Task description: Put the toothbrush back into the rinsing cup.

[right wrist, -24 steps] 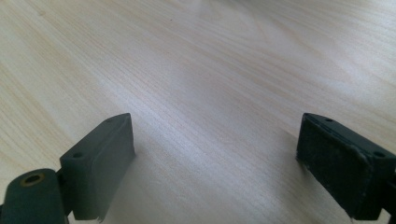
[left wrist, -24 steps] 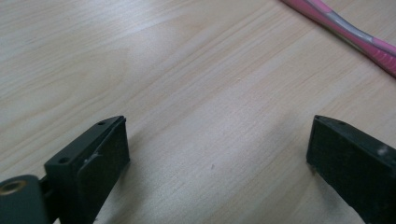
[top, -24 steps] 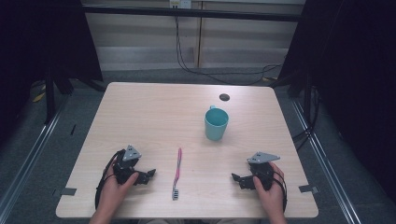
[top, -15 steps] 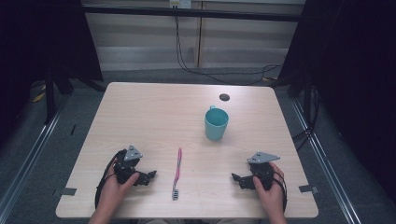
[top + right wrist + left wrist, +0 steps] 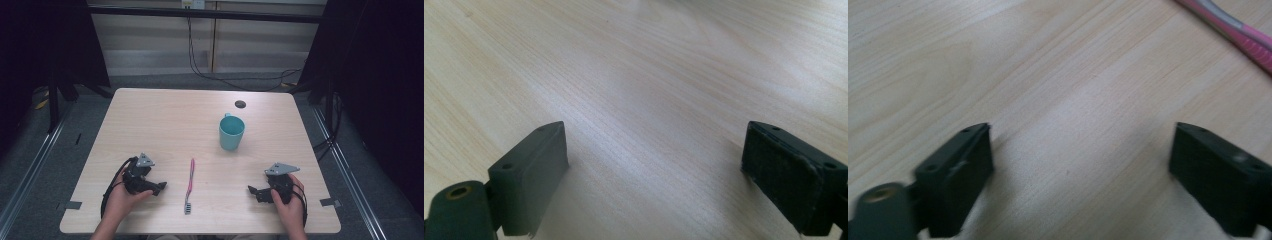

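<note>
A pink toothbrush [image 5: 190,181] lies on the wooden table [image 5: 165,120] near the front middle, its bristled head toward the front edge. A teal cup [image 5: 231,133] stands upright behind it, to the right. My left gripper [image 5: 161,188] rests on the table left of the toothbrush, open and pointing at it. In the left gripper view, the left gripper [image 5: 1080,145] has nothing between its jaws and the toothbrush [image 5: 1243,32] crosses the top right corner. My right gripper [image 5: 252,192] rests at the front right, open, aimed leftward. In the right gripper view, the right gripper [image 5: 656,145] spans bare wood.
A dark round hole [image 5: 240,104] sits in the tabletop behind the cup. Cables [image 5: 210,75] hang behind the table's far edge, with dark curtains at both sides. Tape strips [image 5: 330,202] mark the table's front corners.
</note>
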The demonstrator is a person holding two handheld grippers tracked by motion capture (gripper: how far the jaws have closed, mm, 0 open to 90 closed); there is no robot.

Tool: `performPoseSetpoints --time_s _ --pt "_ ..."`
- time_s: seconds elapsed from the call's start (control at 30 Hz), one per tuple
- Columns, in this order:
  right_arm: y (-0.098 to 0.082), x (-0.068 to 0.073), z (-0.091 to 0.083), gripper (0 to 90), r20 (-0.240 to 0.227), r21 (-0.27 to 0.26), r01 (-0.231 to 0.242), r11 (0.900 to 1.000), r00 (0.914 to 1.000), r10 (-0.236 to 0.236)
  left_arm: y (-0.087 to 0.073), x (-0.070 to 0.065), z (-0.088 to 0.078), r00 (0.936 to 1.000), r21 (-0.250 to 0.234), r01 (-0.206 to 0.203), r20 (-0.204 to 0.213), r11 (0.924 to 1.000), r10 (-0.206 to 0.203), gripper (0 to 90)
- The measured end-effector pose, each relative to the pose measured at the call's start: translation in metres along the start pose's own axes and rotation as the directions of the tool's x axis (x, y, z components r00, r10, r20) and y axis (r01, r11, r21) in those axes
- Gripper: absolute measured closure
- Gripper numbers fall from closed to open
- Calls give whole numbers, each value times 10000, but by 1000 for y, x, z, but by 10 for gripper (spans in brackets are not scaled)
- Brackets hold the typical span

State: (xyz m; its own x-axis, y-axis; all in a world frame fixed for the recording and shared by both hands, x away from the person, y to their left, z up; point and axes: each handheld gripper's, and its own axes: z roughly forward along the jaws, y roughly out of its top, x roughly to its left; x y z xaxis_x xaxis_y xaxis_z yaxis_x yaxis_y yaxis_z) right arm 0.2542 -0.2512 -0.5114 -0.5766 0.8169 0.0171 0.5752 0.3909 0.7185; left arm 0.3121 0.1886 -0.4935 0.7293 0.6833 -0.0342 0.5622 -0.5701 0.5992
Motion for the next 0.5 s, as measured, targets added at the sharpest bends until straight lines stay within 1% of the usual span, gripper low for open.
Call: performPoseSetpoints --time_s 0.03,0.07,0.1,0.13,0.2,0.27,0.33,0.37,0.47,0.5 --pt "0 0 0 106 1 1 -3 10000 10000 3 3 0 0 9998 164 95 160 9998 -98 191" --pt "0 0 0 106 2 -1 1 10000 10000 -1 5 1 0 9998 368 96 168 9993 -102 190" --pt "0 0 0 106 1 -2 -2 10000 10000 2 9 1 0 9999 616 80 135 9981 -89 198" --pt "0 0 0 106 1 -2 -2 10000 10000 2 11 1 1 9999 716 105 20 9974 -106 198" --pt "0 0 0 106 1 -1 -3 10000 10000 3 18 1 0 9994 921 59 328 9957 -89 198" --pt "0 0 0 106 1 -1 -2 10000 10000 2 24 1 0 9987 1042 15 513 9946 -69 198" --pt "0 0 0 106 1 0 0 10000 10000 0 30 1 -1 9980 1255 43 613 9921 -121 198" --pt "0 0 0 106 0 0 0 10000 10000 0 33 0 -2 9973 1260 186 680 9919 -273 198" --pt "0 0 0 107 1 2 -4 10000 10000 4 40 -2 -4 9945 1382 395 909 9896 -524 219" --pt "0 0 0 106 1 -1 2 10000 10000 -2 44 -3 -5 9928 1417 528 991 9885 -672 223"
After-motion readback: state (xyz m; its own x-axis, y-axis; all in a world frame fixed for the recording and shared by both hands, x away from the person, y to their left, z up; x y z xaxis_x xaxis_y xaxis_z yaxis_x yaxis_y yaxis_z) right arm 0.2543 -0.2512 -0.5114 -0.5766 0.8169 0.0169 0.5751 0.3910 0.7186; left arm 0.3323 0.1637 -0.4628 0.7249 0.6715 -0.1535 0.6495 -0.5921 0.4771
